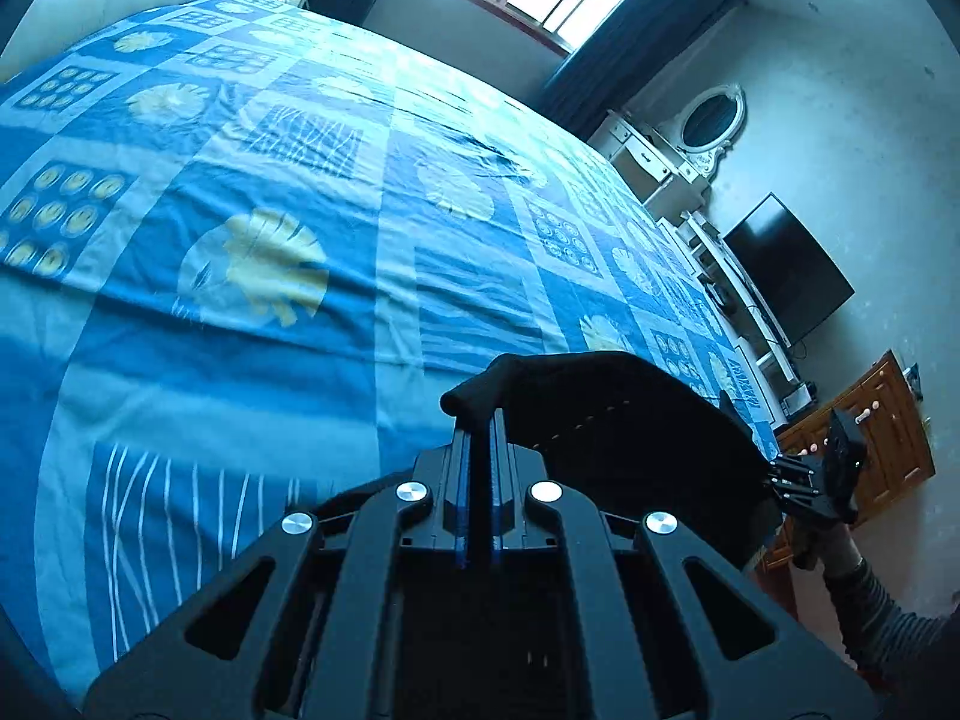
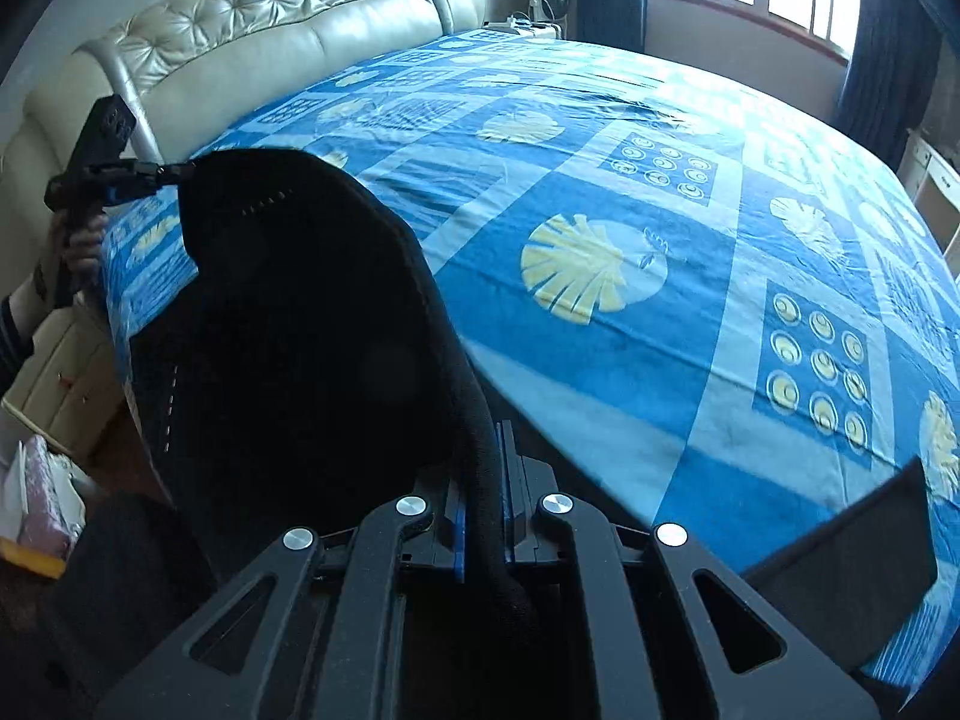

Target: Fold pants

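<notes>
Between both claws (image 1: 480, 420): black pants (image 1: 630, 420)

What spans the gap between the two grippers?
The black pants, stretched from left gripper to right gripper; clearest in the right wrist view.

One pair of black pants (image 2: 300, 312) hung over the bed (image 2: 660, 312) edge. Two grippers, the left gripper (image 1: 480, 420) and the right gripper (image 2: 489, 456), gripped it. One television (image 1: 786, 276) stood beyond the bed.
</notes>
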The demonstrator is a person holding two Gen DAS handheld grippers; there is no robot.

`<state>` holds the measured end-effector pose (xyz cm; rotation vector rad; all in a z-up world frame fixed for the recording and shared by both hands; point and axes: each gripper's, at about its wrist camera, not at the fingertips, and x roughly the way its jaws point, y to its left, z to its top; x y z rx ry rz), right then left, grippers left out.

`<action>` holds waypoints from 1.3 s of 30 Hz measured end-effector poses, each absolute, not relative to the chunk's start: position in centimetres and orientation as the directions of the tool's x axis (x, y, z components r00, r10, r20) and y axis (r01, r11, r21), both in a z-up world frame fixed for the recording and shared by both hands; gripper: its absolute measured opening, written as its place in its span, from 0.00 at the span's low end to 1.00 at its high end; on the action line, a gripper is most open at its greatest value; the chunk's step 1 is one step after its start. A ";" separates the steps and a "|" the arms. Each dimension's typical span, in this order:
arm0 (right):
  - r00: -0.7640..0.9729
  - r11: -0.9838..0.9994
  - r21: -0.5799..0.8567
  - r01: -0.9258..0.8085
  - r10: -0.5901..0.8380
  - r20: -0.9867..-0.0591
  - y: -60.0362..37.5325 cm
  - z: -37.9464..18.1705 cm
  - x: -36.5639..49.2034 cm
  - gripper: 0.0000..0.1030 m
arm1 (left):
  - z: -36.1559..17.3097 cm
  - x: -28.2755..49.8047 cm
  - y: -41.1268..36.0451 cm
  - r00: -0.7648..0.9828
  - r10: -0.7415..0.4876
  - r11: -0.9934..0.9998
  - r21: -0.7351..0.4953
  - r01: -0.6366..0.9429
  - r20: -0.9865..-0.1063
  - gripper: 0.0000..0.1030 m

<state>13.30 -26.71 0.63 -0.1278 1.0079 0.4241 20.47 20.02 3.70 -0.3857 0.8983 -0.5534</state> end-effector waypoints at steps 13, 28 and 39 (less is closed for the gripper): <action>0.410 0.892 -0.025 -0.452 0.183 -0.894 -24.2 -5.7 5.8 0.12 | -3.7 11.4 22.7 0.450 -0.544 0.825 -0.550 0.132 -0.708 0.06; 0.442 0.869 0.487 -0.085 0.471 -0.764 -30.7 -2.7 0.7 0.67 | -4.1 5.2 22.6 0.455 -0.593 0.726 -0.686 -0.054 -0.664 0.33; 0.389 0.590 0.798 0.125 0.711 -0.586 -27.9 -5.8 -0.3 0.67 | -5.3 7.4 20.3 0.469 -0.543 0.736 -0.664 -0.134 -0.697 0.41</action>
